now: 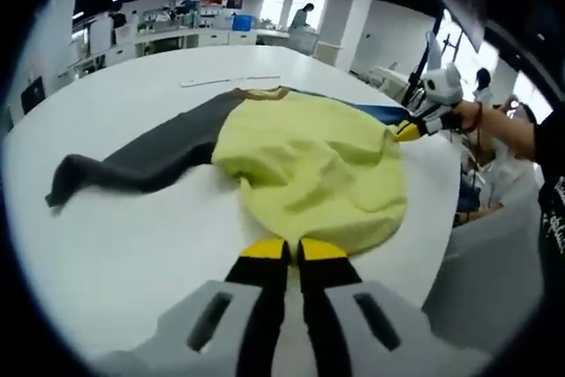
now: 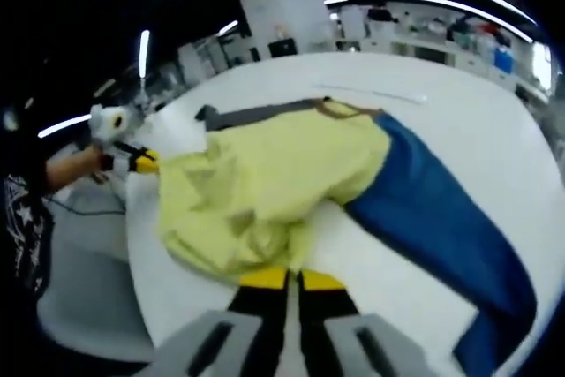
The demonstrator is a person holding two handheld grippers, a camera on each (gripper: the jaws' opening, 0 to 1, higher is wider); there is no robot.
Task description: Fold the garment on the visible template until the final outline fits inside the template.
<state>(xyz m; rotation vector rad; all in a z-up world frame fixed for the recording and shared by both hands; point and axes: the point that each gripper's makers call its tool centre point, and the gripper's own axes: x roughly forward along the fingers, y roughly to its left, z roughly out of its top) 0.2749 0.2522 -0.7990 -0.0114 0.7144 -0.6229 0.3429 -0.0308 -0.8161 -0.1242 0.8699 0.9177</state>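
A garment lies spread on the white table [image 1: 115, 245]: a yellow body [image 1: 309, 165], a dark grey sleeve [image 1: 132, 161] and a blue sleeve [image 2: 433, 218]. In the left gripper view my left gripper [image 1: 291, 251] is at the yellow hem, jaws closed with the cloth's edge between the tips. In the right gripper view it is small, at the far edge of the cloth [image 2: 141, 162]. My right gripper [image 2: 291, 280] is shut on the opposite edge of the yellow body, and it also shows in the left gripper view [image 1: 408, 131], held by a hand.
A thin white strip [image 1: 231, 81] lies on the table beyond the collar [image 2: 371, 92]. The table's rounded edge drops off close to both grippers. Desks, pillars and people stand in the room behind. A person's arm [image 1: 508, 130] reaches in from the right.
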